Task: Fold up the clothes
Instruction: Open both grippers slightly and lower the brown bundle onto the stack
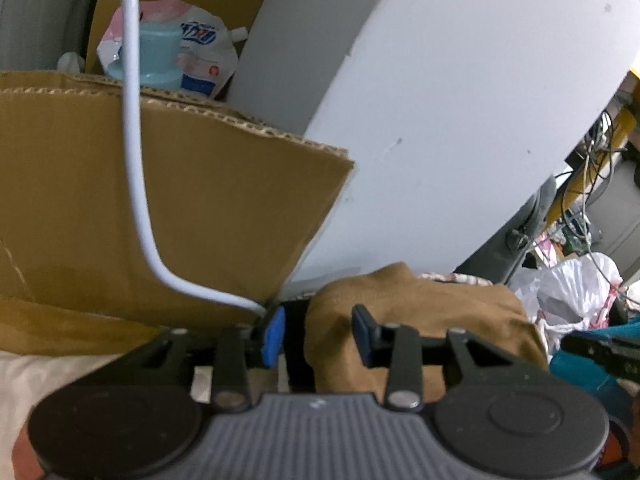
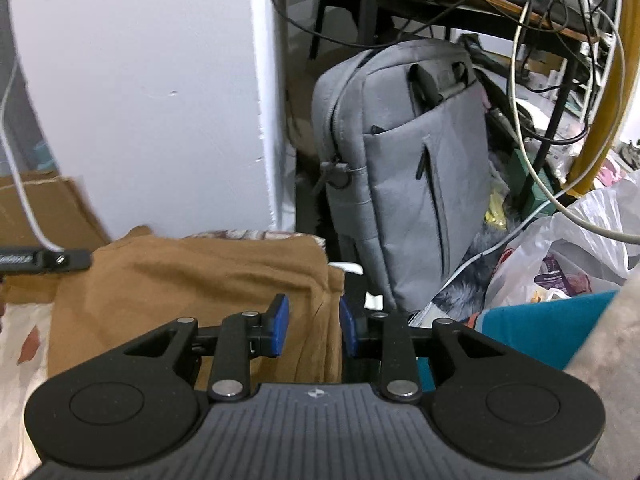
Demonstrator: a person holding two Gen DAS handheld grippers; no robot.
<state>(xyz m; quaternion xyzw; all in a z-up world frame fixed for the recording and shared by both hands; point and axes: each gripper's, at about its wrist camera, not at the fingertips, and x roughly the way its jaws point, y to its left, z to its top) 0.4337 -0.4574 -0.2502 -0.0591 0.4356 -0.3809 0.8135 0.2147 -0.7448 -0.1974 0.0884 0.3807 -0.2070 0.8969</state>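
A brown garment (image 2: 192, 280) lies folded on a pale patterned sheet (image 2: 24, 344). My right gripper (image 2: 313, 326) hovers over the garment's right edge, blue pads apart, with cloth showing below the gap and neither pad pressing on it. In the left wrist view the same brown garment (image 1: 424, 312) bulges ahead. My left gripper (image 1: 318, 334) stands open over its left edge, with a dark gap beside the left pad. The left gripper's black finger (image 2: 44, 260) also shows at the left of the right wrist view.
A cardboard box (image 1: 168, 208) with a detergent pouch (image 1: 200, 52) stands close on the left, and a white cable (image 1: 134, 140) hangs across it. A white wall (image 1: 460, 100) rises behind. A grey bag (image 2: 400, 160), plastic bags (image 2: 560, 248), a teal item (image 2: 540, 328) and dangling cables crowd the right.
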